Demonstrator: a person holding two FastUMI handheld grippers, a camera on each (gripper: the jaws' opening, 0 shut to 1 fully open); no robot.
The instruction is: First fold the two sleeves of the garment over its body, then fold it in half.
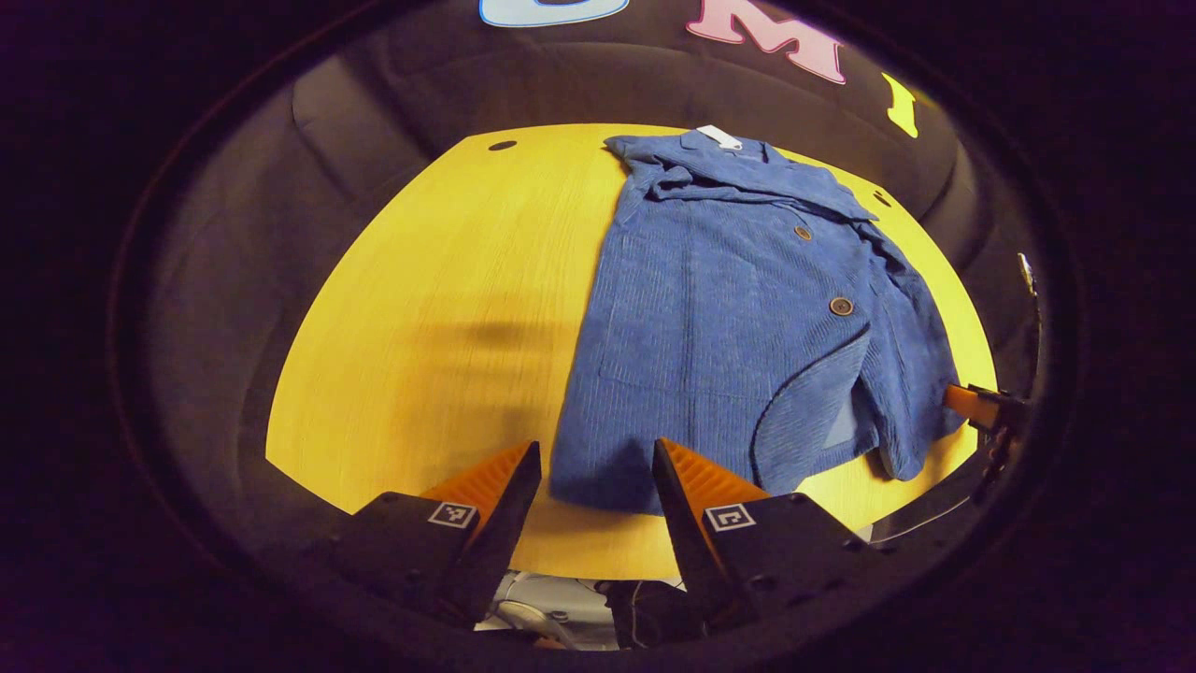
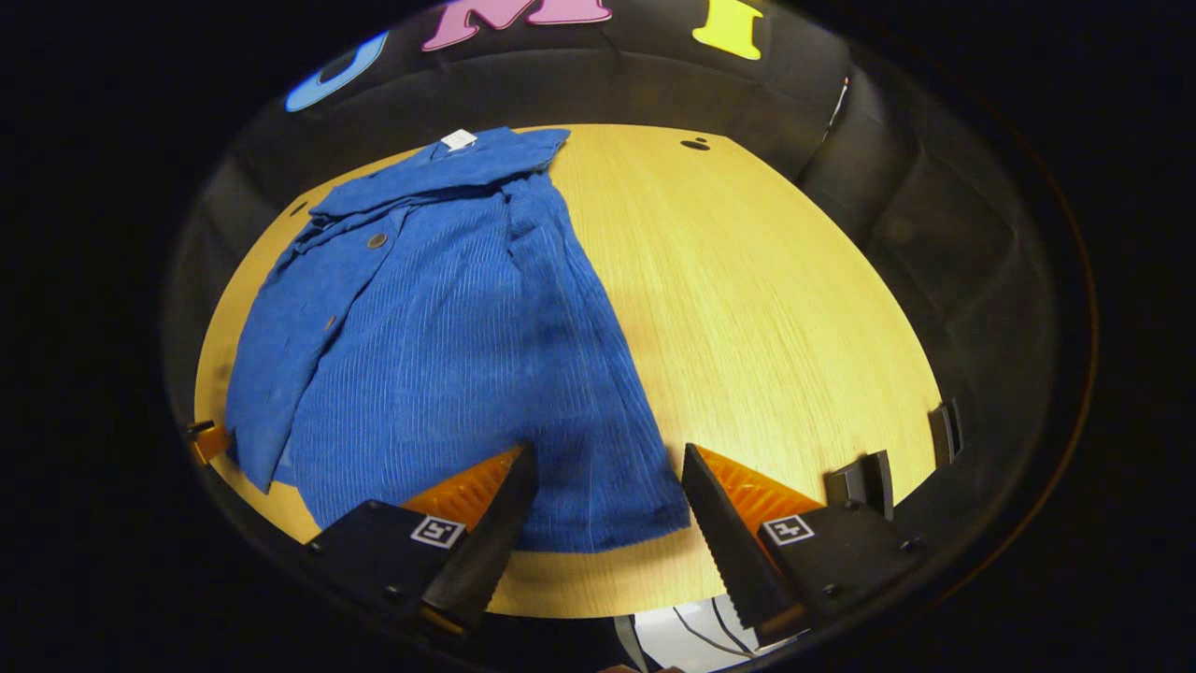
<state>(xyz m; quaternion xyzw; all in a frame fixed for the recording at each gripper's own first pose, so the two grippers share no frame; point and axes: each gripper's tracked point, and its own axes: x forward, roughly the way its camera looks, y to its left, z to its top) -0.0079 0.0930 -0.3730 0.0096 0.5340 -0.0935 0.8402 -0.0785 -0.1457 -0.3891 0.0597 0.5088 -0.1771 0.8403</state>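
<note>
A blue corduroy jacket [image 1: 719, 318] lies flat on the yellow wooden table [image 1: 439, 280], collar at the far side, brown buttons [image 1: 841, 306] up. A sleeve [image 1: 911, 374] runs down its right side, with a curved flap [image 1: 813, 411] lying over the body near the hem. My left gripper [image 1: 596, 458] is open just above the hem's near left corner. In the right gripper view the jacket [image 2: 448, 336] lies left of centre on the table [image 2: 747, 299], and my right gripper [image 2: 607, 463] is open over the hem's near right corner. Nothing is held.
A white label [image 1: 718, 136] sits at the collar. The right gripper's finger [image 1: 976, 404] shows past the jacket's right side, and the left gripper's finger [image 2: 204, 439] at the far left. Small holes [image 2: 694, 143] mark the far tabletop. Black brackets [image 2: 864, 481] stand at the near right edge.
</note>
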